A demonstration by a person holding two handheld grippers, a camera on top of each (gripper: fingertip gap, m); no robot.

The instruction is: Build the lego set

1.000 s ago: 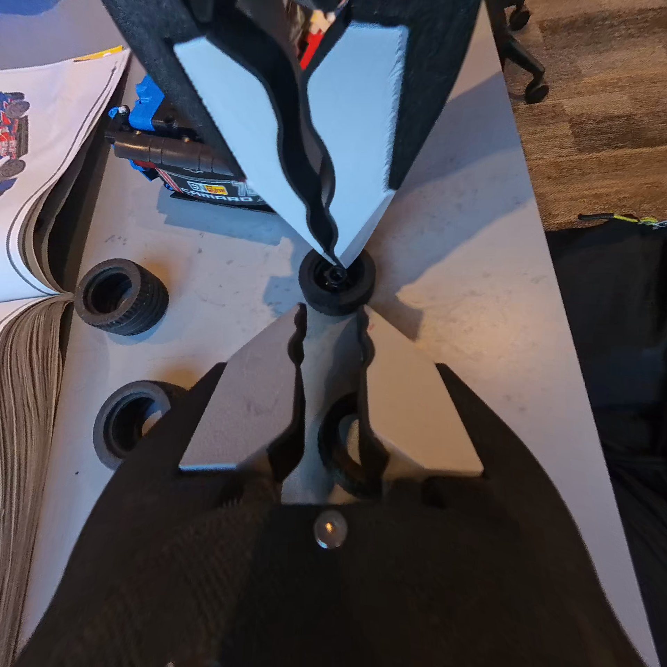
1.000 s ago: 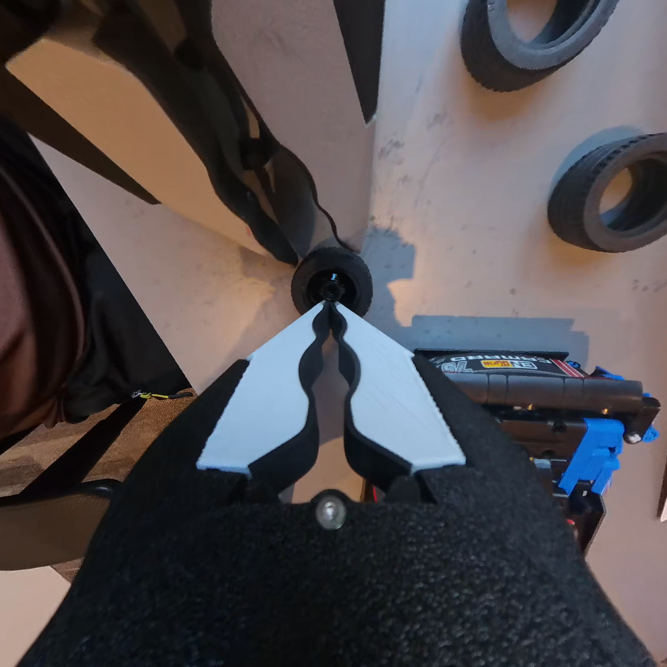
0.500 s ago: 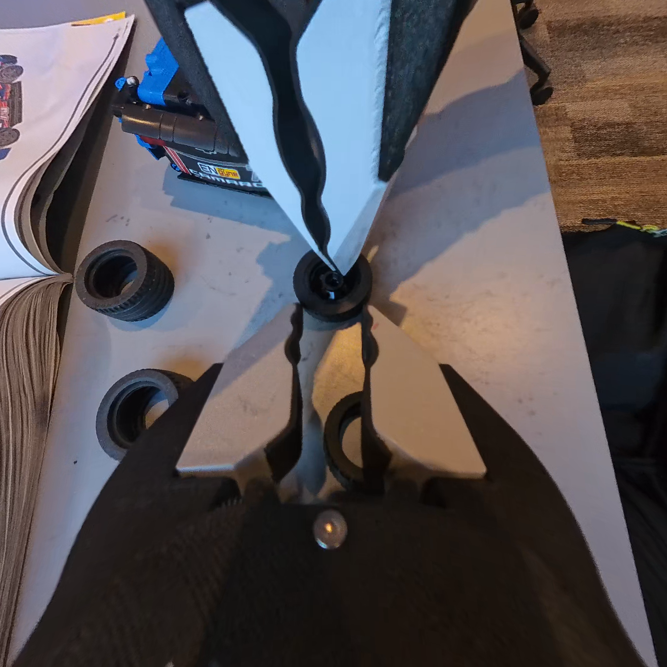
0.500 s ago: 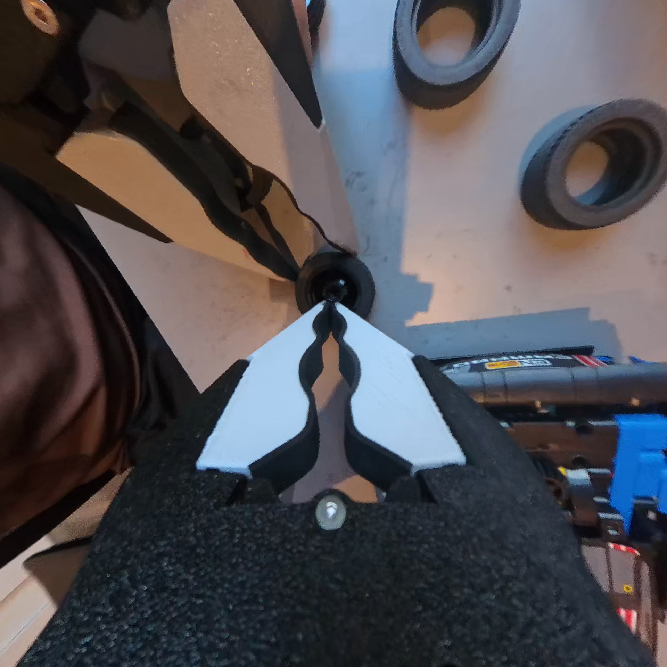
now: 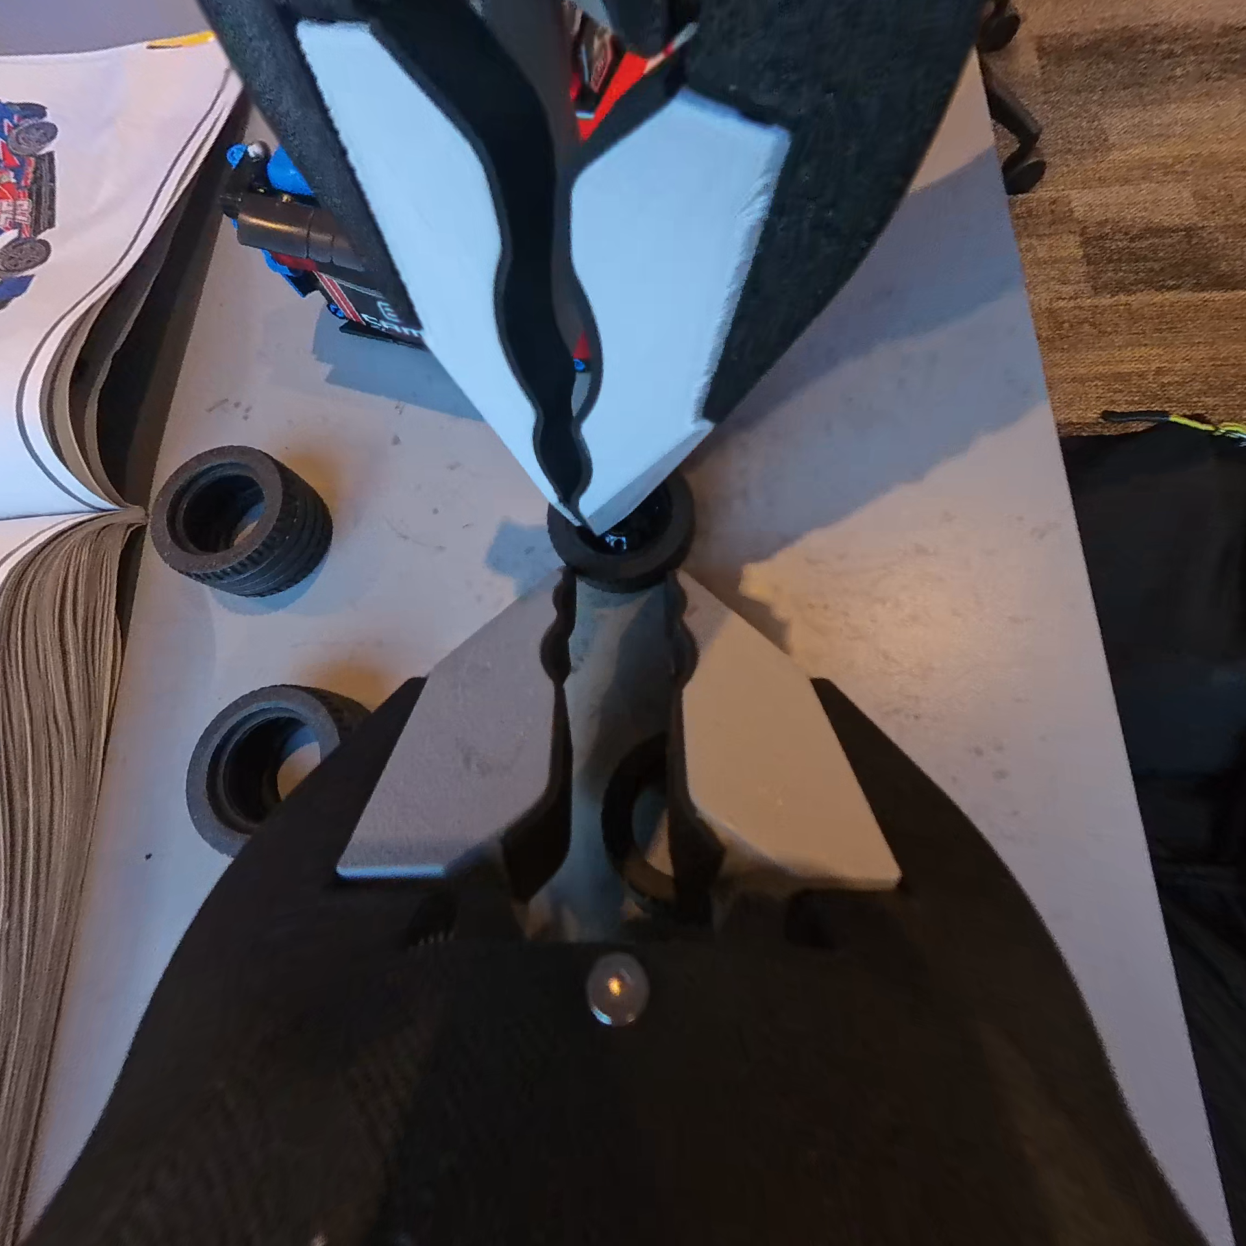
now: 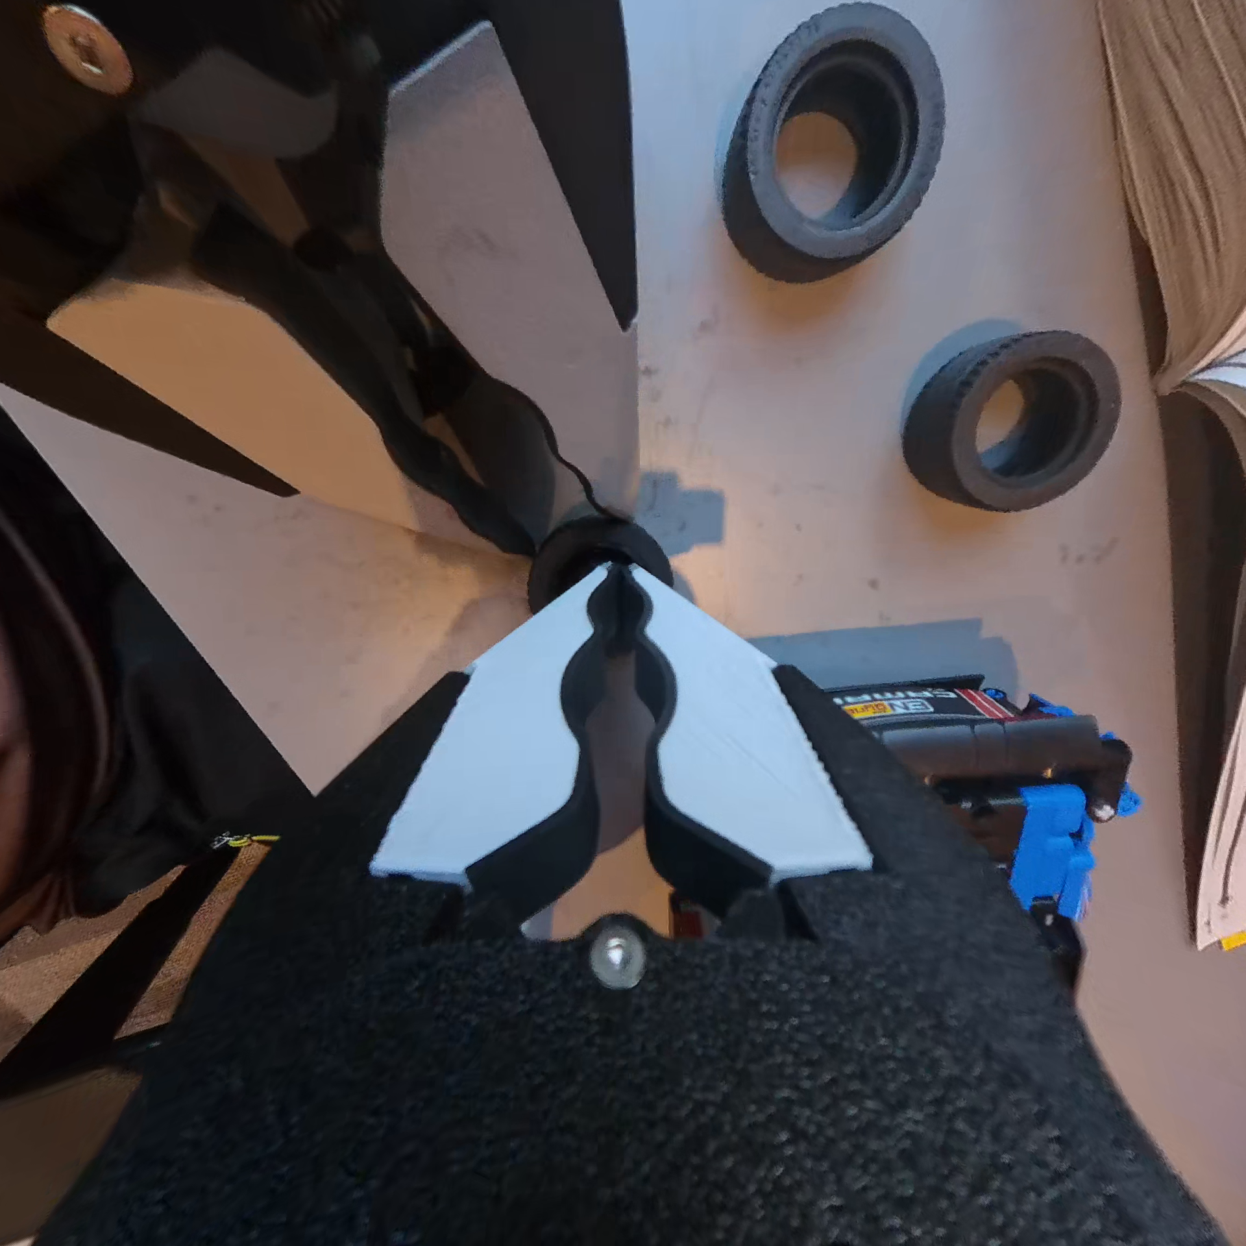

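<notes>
Left wrist view puts the small black wheel (image 5: 620, 546) at frame centre, lying flat on the pale, scuffed table (image 5: 876, 674), just past the tips of my left gripper (image 5: 617, 583), whose fingers stand apart and touch its near edge on either side. My right gripper (image 5: 576, 516) comes down from the top of the frame, its fingers pressed together with their tips inside the wheel's hub; whether they pinch anything there I cannot tell.

Brown carpet and a chair's castors show at the upper right. Three loose tyres lie on the table: one at left centre (image 5: 239, 522), one at lower left (image 5: 259, 768), and a third (image 5: 634, 816) mostly hidden behind my left gripper's fingers. The blue and black car body (image 5: 290, 222) at upper left is largely covered by the right gripper, and the open instruction booklet (image 5: 74, 270) is cut off by the left edge.
</notes>
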